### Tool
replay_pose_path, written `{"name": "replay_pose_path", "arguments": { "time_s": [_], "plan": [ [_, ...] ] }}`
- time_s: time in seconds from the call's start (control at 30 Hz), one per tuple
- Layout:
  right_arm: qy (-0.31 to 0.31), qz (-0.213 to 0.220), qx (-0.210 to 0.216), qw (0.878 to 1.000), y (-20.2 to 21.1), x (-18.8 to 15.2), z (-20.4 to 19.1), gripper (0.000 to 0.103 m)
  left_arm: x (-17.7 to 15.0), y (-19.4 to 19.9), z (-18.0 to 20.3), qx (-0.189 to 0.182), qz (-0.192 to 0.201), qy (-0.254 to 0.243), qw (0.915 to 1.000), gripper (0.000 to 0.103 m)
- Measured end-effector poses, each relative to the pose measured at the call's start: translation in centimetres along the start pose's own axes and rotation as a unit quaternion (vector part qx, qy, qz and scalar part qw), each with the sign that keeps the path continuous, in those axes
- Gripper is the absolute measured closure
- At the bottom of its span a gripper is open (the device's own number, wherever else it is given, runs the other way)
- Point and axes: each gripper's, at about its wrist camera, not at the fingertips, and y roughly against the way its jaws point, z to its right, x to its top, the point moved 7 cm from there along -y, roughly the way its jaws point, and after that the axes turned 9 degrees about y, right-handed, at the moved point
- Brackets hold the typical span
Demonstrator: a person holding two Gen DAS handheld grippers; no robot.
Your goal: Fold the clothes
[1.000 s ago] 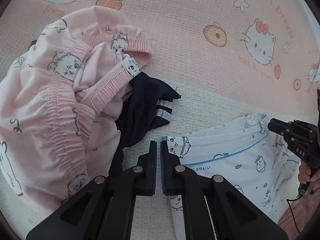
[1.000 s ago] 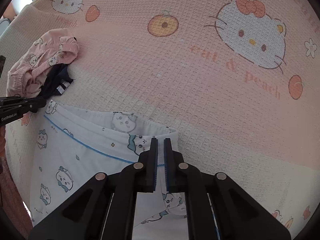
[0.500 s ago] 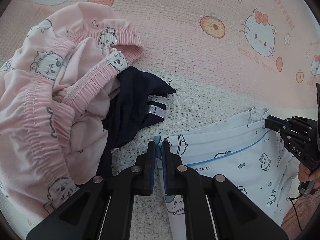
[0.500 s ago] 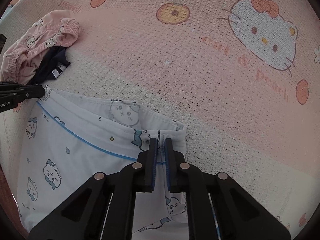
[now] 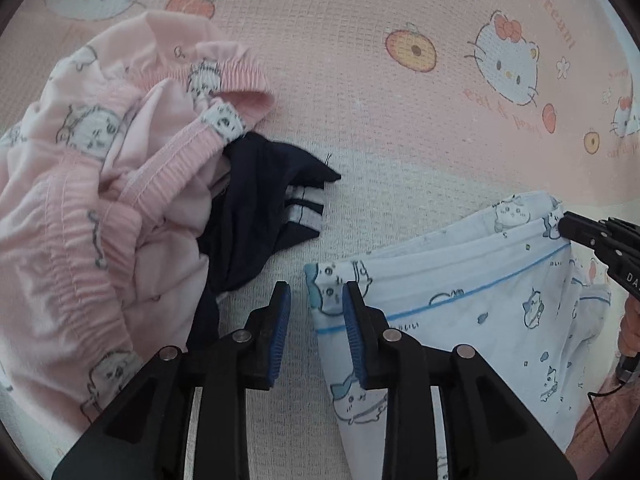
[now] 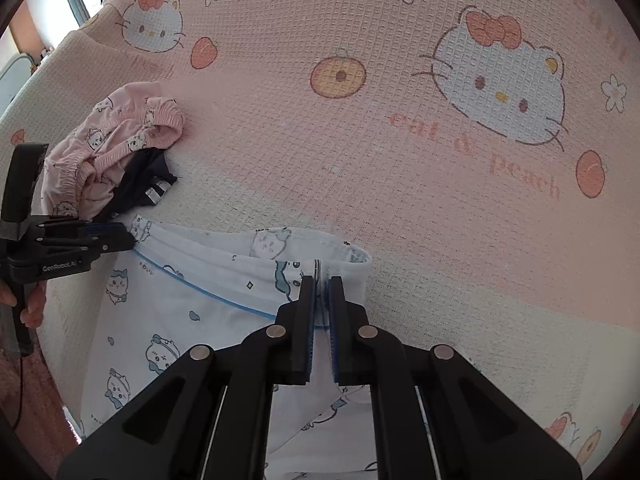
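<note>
White pyjama shorts (image 5: 460, 280) with a blue line and cartoon print lie spread on the pink cat-print blanket (image 5: 360, 100). My left gripper (image 5: 316, 294) stands open, and the left corner of the waistband lies loose between its blue pads. My right gripper (image 6: 321, 284) is shut on the right waistband corner of the white shorts (image 6: 192, 272). The right wrist view shows the left gripper (image 6: 112, 236) at the far corner. In the left wrist view the right gripper (image 5: 568, 224) touches the other corner.
A crumpled pink garment (image 5: 80, 200) lies left of the shorts on top of a navy garment (image 5: 256, 208); both appear as the pink garment (image 6: 120, 136) and navy garment (image 6: 144, 180) at the left. A hand (image 6: 32, 308) holds the left gripper's handle. The blanket (image 6: 400, 160) stretches beyond.
My left gripper has opened and let go of the waistband corner, which now lies on the blanket. The right gripper stays shut on its corner, and the waistband was pulled forward and straighter.
</note>
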Motion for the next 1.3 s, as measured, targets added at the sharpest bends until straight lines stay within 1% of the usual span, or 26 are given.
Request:
{"name": "replay_pose_path", "arguments": {
  "time_s": [0.03,0.13,0.17,0.37,0.5,0.63,0.73,0.8,0.87,0.97,1.0,1.07,1.1,1.17,1.23,1.3],
  "plan": [
    [-0.002,0.003,-0.001,1.0,0.1,-0.1,0.0,0.098,0.0,-0.3,0.2,0.002,-0.001,-0.005,1.0,0.097],
    [-0.007,0.009,0.001,1.0,0.2,-0.2,0.0,0.098,0.1,-0.2,0.7,0.01,0.007,-0.009,0.9999,0.098],
    [-0.004,0.01,-0.005,1.0,0.4,0.0,0.1,0.098,0.3,-0.1,0.8,0.01,0.011,-0.007,0.9999,0.098],
    [0.012,0.023,-0.016,1.0,0.3,1.9,0.2,0.099,2.2,0.5,0.3,0.008,0.037,0.01,0.9992,0.098],
    [0.001,0.02,-0.022,1.0,-0.7,2.8,0.8,0.099,2.7,-0.6,0.0,0.012,0.032,0.009,0.9994,0.098],
    [-0.027,0.006,-0.007,1.0,-2.5,2.9,1.9,0.099,2.2,-1.8,-0.7,0.017,0.019,0.014,0.9996,0.096],
    [-0.027,-0.037,-0.021,0.999,-6.1,1.7,2.4,0.098,2.1,-1.8,-0.8,0.012,0.019,0.009,0.9997,0.095],
    [-0.026,-0.029,-0.034,0.999,-6.1,1.8,2.3,0.098,2.4,-2.0,-0.7,0.021,0.007,0.01,0.9997,0.094],
    [-0.036,-0.021,-0.041,0.998,-5.4,2.0,2.3,0.096,2.4,-1.2,-0.9,0.036,0.006,0.009,0.9993,0.085],
    [-0.058,-0.001,-0.047,0.997,-3.3,2.0,2.5,0.091,1.9,0.5,-0.6,0.04,0.019,-0.005,0.999,0.084],
    [-0.066,0.004,-0.05,0.997,-2.4,2.0,2.5,0.091,1.6,0.8,-0.1,0.033,0.02,-0.012,0.9992,0.084],
    [-0.072,0.0,-0.038,0.997,-0.9,1.8,1.8,0.091,0.9,1.3,0.9,0.021,0.026,-0.025,0.9991,0.084],
    [-0.077,-0.002,-0.039,0.996,0.0,1.6,1.3,0.091,0.3,1.4,1.6,0.009,0.017,-0.03,0.9994,0.084],
    [-0.089,-0.007,-0.04,0.995,1.7,1.0,0.1,0.09,-1.4,1.3,3.2,-0.02,-0.015,-0.038,0.9989,0.084],
    [-0.106,-0.017,-0.029,0.994,3.2,-0.1,-1.8,0.09,-4.1,1.9,4.3,-0.028,-0.043,-0.051,0.9974,0.084],
    [-0.113,-0.028,-0.025,0.993,4.7,-2.4,-3.8,0.089,-6.9,2.6,5.2,-0.033,-0.071,-0.064,0.9949,0.084]
  ]
}}
